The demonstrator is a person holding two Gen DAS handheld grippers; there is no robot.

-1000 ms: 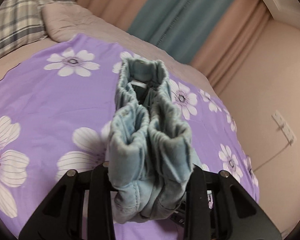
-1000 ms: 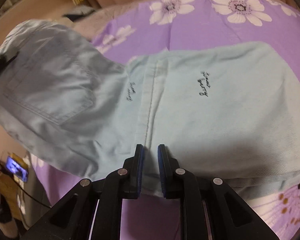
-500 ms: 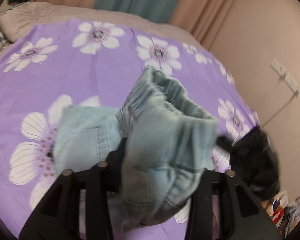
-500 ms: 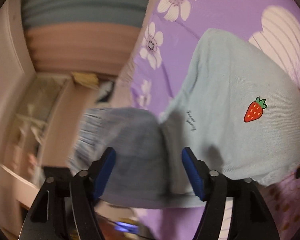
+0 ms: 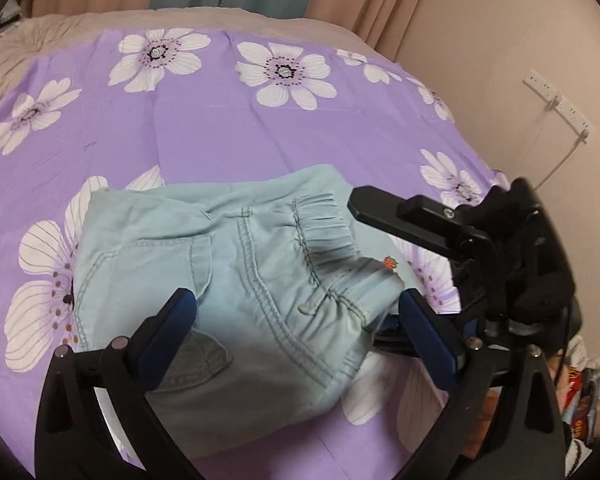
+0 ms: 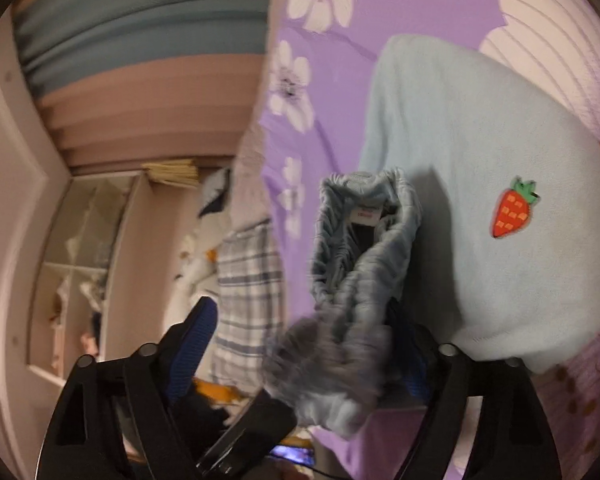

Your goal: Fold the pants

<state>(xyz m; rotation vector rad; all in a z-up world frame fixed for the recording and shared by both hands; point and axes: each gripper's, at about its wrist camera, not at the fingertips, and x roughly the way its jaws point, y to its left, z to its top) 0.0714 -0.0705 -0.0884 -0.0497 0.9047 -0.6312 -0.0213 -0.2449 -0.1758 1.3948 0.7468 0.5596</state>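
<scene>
Pants: light blue denim pants with white stitching lie folded in a bundle on the purple bedspread with white flowers, at 6 o'clock in the left wrist view.
Waistband: the gathered elastic waistband lies along the bundle's 2 o'clock edge; in the right wrist view it stands up as an open loop with a white label inside.
Strawberry patch: a small red strawberry patch sits on the flat pale layer at 3 o'clock in the right wrist view.
Left hand-held gripper: the left hand-held gripper has just been opening; its blue pads stand spread either side of the bundle, the cloth between them, not pinched.
Right hand-held gripper: the right hand-held gripper has just been opening too; jaws apart, bunched waistband between them against the right pad, the left pad clear of it.
Open room: bare bedspread stretches from 9 to 1 o'clock beyond the pants.
Edges: the bed's edge runs at 3 o'clock, near the beige wall.
</scene>
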